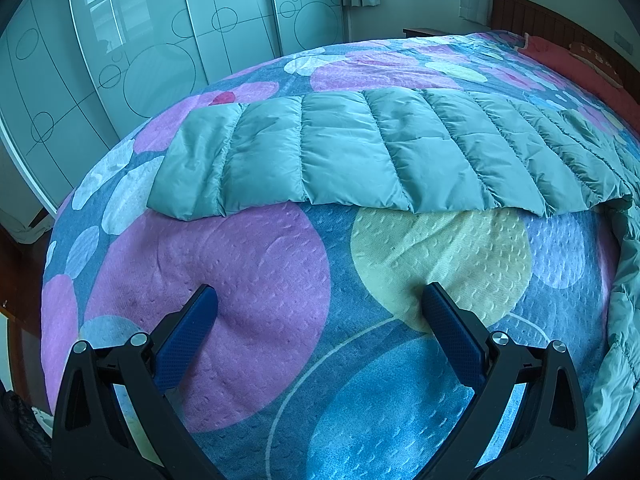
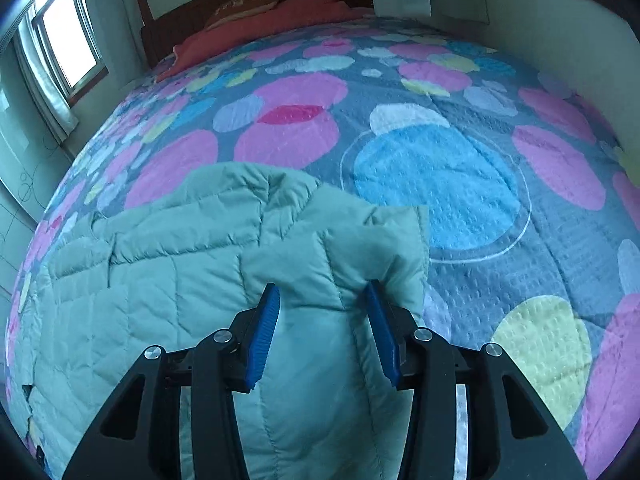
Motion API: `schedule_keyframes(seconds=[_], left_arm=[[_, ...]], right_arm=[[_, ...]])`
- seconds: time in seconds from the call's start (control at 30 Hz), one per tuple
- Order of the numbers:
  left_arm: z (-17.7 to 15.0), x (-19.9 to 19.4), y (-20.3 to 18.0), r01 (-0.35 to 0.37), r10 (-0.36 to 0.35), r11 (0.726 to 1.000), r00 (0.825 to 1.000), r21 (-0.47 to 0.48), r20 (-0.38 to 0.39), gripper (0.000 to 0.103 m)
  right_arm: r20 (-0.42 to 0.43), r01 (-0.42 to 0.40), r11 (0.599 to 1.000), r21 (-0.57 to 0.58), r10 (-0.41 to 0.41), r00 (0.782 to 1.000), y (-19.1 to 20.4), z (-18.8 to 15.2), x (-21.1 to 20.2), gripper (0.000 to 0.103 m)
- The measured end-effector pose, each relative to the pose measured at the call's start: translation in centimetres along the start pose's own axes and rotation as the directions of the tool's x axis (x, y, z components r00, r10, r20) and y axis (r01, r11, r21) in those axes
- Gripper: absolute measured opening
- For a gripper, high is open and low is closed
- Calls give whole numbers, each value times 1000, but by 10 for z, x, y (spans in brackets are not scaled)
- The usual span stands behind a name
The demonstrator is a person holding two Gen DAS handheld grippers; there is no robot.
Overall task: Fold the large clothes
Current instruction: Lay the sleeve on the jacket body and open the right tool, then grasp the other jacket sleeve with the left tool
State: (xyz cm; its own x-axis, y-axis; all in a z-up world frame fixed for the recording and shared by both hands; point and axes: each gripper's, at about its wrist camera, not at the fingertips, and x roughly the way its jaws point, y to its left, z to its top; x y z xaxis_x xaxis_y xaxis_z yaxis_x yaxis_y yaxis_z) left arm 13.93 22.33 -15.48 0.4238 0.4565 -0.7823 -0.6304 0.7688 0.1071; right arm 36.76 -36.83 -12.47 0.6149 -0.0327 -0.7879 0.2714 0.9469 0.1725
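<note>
Blue-padded fingers (image 2: 264, 336) of the right gripper (image 2: 322, 334) stand on either side of a puffy fold of the pale green quilted jacket (image 2: 192, 264). Both pads press into the fabric, which bulges up between them and runs back under the black frame, so this gripper is clamped on the jacket. Left of these fingers, the rest of the garment spreads flat in stitched panels. Just ahead of the fingertips, a bunched part, perhaps the collar or hood, rises in soft ridges. Beyond it and off to the right lies the bedspread (image 2: 440, 184), printed with pink, blue and yellow circles. Farther still a red pillow (image 2: 260, 24) rests against the dark wooden headboard (image 2: 192, 12), and a window (image 2: 68, 36) shows at the far left.

On the left gripper (image 1: 318, 308), the fingers (image 1: 188, 340) are spread wide with nothing between them. Their tips sit on or just above the bedspread (image 1: 280, 272); whether they touch it I cannot tell. Well ahead of them, a long ribbed section of the same jacket (image 1: 360, 152) lies flat across the bed from side to side, its near edge curling slightly. To the right of these fingers more of the garment trails down the frame's edge. Past the bed stand glossy wardrobe doors (image 1: 140, 40) marked with circles.
</note>
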Motion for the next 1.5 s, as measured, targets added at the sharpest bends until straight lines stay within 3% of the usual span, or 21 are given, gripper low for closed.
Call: schedule_keyframes(seconds=[0.07, 0.2, 0.23, 0.3, 0.43, 0.57, 0.77, 1.2, 1.37, 1.43, 1.5], left_arm=[[0, 0, 1, 0, 0, 1000, 1000, 0, 1, 101], [-1, 0, 0, 1, -1, 1000, 1000, -1, 0, 101], [0, 0, 1, 2, -2, 1000, 1000, -1, 0, 101], [0, 0, 1, 3, -3, 1000, 1000, -2, 0, 101], [0, 0, 1, 0, 0, 1000, 1000, 0, 1, 101], [-1, -1, 1, 2, -2, 1000, 1000, -1, 1, 101], [-2, -1, 0, 3, -3, 1000, 1000, -3, 1, 101], [-1, 1, 1, 24, -25, 1000, 1000, -15, -18, 101], [2, -3, 18, 138, -139, 987, 990, -83, -4, 101], [2, -6, 31, 212, -210, 965, 977, -156, 30, 101], [4, -4, 48, 296, -288, 920, 955, -257, 72, 101]], right_arm=[[10, 7, 1000, 2, -7, 1000, 0, 6, 3, 48], [-75, 19, 1000, -9, -19, 997, -6, 4, 44, 51], [-56, 29, 999, -28, -31, 998, -5, 3, 43, 51], [-48, 67, 997, -46, -69, 996, 2, 2, 34, 51], [5, 40, 997, -72, -40, 999, 22, -21, -7, 51], [23, 29, 991, -131, -26, 999, 44, -61, -33, 64], [-17, 23, 992, -128, -25, 1000, 51, -91, -24, 64], [10, 58, 985, -160, -58, 998, 57, -106, -13, 65], [15, 62, 984, -164, -61, 998, 57, -106, -14, 66], [15, 58, 985, -162, -57, 998, 57, -106, -14, 66], [17, 57, 985, -160, -55, 998, 56, -107, -14, 66]])
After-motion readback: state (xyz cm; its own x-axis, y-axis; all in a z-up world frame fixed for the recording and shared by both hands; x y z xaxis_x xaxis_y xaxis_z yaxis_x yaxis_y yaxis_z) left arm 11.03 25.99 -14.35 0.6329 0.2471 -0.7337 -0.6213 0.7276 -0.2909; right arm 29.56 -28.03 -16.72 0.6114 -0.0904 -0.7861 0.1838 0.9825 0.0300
